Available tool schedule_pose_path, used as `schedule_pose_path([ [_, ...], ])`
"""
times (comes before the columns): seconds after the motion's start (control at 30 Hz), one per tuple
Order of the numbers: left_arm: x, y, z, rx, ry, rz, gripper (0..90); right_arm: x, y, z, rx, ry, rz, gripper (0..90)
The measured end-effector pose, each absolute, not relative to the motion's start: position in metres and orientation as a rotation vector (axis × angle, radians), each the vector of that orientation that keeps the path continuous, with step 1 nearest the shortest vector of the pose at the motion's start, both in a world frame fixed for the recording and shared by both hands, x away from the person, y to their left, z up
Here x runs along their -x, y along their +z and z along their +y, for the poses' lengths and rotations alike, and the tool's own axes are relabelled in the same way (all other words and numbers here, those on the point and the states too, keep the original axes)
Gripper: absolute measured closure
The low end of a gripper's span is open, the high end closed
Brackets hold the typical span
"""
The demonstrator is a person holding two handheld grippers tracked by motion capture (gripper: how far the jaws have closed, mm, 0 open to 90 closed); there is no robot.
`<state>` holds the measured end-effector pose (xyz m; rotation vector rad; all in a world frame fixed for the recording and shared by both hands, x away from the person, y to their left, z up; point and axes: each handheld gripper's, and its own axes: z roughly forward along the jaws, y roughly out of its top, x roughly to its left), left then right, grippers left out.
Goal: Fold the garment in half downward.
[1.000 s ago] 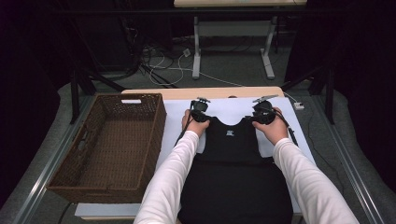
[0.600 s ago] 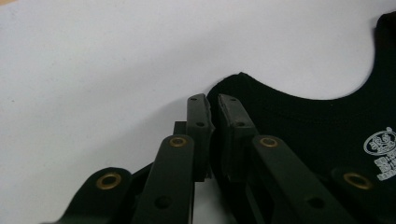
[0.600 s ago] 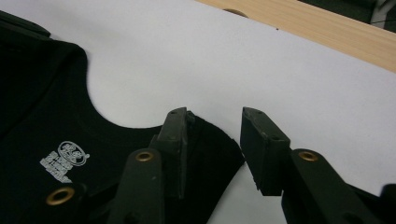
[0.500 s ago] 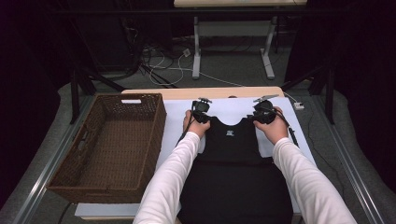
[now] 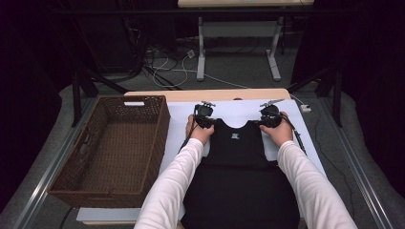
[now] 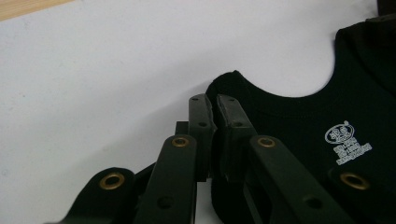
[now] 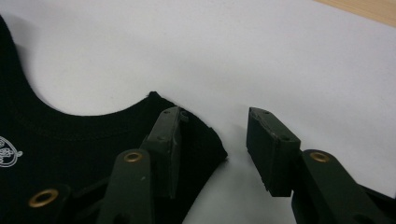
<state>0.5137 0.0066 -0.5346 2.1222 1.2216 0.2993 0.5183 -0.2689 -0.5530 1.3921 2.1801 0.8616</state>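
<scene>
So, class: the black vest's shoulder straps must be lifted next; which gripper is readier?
Left. The left gripper is already shut on its strap of the black vest, while the right gripper has open jaws straddling the other strap, not yet pinching it.

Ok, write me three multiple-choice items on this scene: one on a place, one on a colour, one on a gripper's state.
1. Where is the basket?
A. left of the black top
B. right of it
C. on it

2. What colour is the top?
A. white
B. black
C. red

3. How does the right gripper stand?
A. clamped shut on the basket
B. open around the top's shoulder strap
C. lying inside the basket

Key: 1 A, the high view shows it at the table's left; 2 B, dark cloth on the white sheet; 3 B, its jaws, which have just been opening, stand apart with the strap between.
</scene>
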Motion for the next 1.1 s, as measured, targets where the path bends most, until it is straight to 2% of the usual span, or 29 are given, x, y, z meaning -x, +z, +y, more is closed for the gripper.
schedule_pose_path([
  [0.1,-0.514,-0.535,0.007,-2.125,0.304,1.216,85.1,-0.519,-0.554,-0.270,-1.381,0.899,2.200,62.9],
  [0.23,-0.515,-0.535,0.008,-2.126,0.308,1.218,85.2,-0.518,-0.553,-0.267,-1.337,0.925,2.243,77.9],
  [0.3,-0.515,-0.534,0.009,-2.124,0.308,1.221,85.2,-0.517,-0.552,-0.266,-1.313,0.908,2.252,81.3],
  [0.5,-0.519,-0.525,0.010,-2.106,0.328,1.221,85.3,-0.513,-0.541,-0.262,-1.275,0.916,2.217,82.7],
  [1.1,-0.534,-0.471,0.011,-2.025,0.418,1.168,85.4,-0.514,-0.469,-0.268,-1.209,1.022,2.056,83.1],
])
